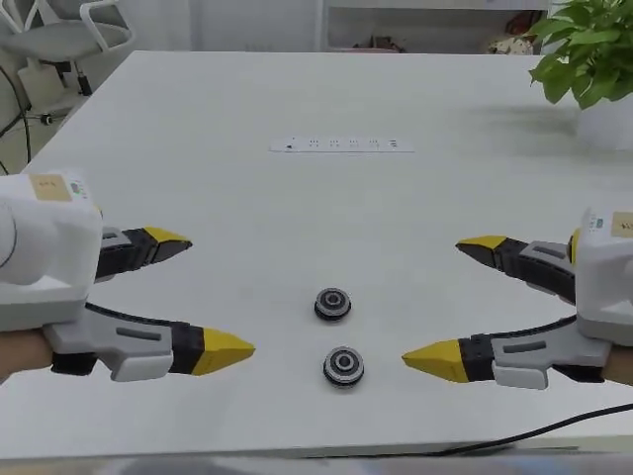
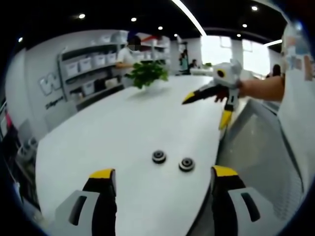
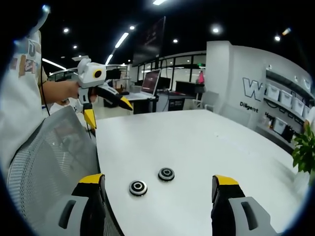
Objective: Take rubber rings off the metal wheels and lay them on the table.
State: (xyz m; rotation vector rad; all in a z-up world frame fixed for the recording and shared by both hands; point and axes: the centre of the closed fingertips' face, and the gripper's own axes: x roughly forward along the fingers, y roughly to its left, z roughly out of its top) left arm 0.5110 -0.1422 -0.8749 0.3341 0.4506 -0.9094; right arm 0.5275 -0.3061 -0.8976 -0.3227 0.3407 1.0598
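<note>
Two small metal wheels with black rubber rings lie on the white table: the farther wheel (image 1: 332, 304) and the nearer wheel (image 1: 343, 365), close to the front edge. In the left gripper view they sit as a pair, one wheel (image 2: 158, 157) beside the other wheel (image 2: 186, 164); in the right gripper view, a wheel (image 3: 166, 173) and a second wheel (image 3: 138, 187). My left gripper (image 1: 220, 293) is open, left of the wheels. My right gripper (image 1: 430, 300) is open, to their right. Both hold nothing. Each gripper faces the other across the wheels.
A white power strip (image 1: 341, 144) is set into the table further back. A potted green plant (image 1: 587, 54) stands at the far right corner. An office chair (image 1: 61, 35) is beyond the far left corner. A black cable (image 1: 524, 435) runs along the front edge.
</note>
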